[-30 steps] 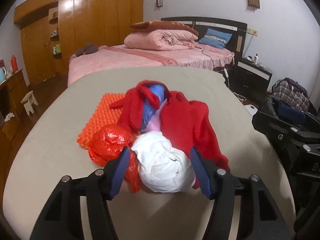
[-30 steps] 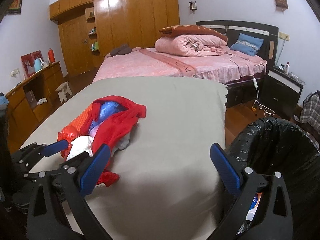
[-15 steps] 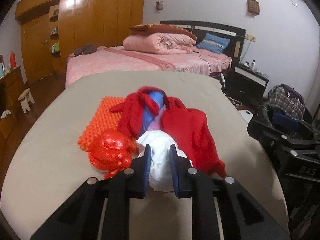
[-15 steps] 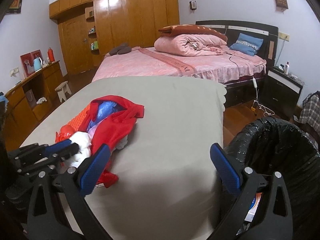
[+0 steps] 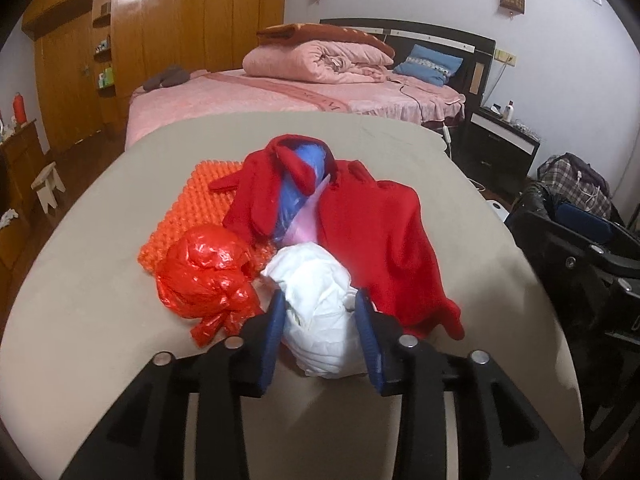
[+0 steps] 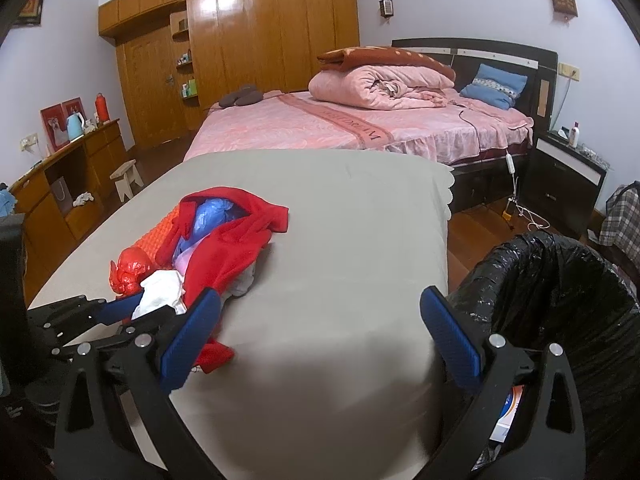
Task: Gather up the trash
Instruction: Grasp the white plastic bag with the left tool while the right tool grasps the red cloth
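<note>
Blue pads of the left gripper (image 5: 320, 320) press both sides of the white crumpled bag (image 5: 320, 312) near the table's (image 5: 100, 340) front edge, having just eased wider. Right gripper (image 6: 320, 320) stands wide apart, empty, beside the black-lined bin (image 6: 560, 300).

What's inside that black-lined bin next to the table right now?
In the right wrist view, the bin shows a white, blue and orange printed package low at its near side. The right gripper finger and dark liner folds cover the rest.
</note>
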Available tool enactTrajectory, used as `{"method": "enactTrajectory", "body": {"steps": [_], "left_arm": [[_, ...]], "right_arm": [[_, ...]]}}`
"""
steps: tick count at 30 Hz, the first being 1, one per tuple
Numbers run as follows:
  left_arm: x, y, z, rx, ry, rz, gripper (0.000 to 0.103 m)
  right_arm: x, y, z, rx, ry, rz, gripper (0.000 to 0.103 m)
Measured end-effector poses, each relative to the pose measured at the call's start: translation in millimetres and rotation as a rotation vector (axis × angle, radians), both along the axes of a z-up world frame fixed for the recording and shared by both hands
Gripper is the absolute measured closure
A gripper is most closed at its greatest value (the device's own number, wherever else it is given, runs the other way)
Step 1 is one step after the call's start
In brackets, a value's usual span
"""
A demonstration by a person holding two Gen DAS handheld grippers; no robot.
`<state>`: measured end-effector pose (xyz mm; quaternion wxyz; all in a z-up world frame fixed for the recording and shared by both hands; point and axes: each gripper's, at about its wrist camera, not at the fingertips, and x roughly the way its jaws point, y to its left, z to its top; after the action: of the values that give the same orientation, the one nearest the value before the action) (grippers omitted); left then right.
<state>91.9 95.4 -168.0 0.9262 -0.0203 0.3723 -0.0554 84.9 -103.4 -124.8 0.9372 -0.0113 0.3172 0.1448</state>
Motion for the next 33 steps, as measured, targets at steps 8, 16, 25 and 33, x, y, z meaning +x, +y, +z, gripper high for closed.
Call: {"method": "enactTrajectory", "body": {"steps": [8,16,25,33], "left_arm": [[-14,6,21,-0.023,-0.096,0.008,0.084],[-13,24,53,-0.029,-0.182,0.047,0.084],[-14,37,54,-0.003,-0.193,0.087,0.084],[-15,42,49,-0.007,-0.179,0.095,0.084]], "right_arm": [[0,-1,4,0.007,-0.006,-0.003,0.006],[5,12,7,0.022,0.001,0.027,0.014],[16,53,-1,0.019,0.066,0.125,0.033],[23,69,-12,0.053,0.154,0.213,0.096]]}}
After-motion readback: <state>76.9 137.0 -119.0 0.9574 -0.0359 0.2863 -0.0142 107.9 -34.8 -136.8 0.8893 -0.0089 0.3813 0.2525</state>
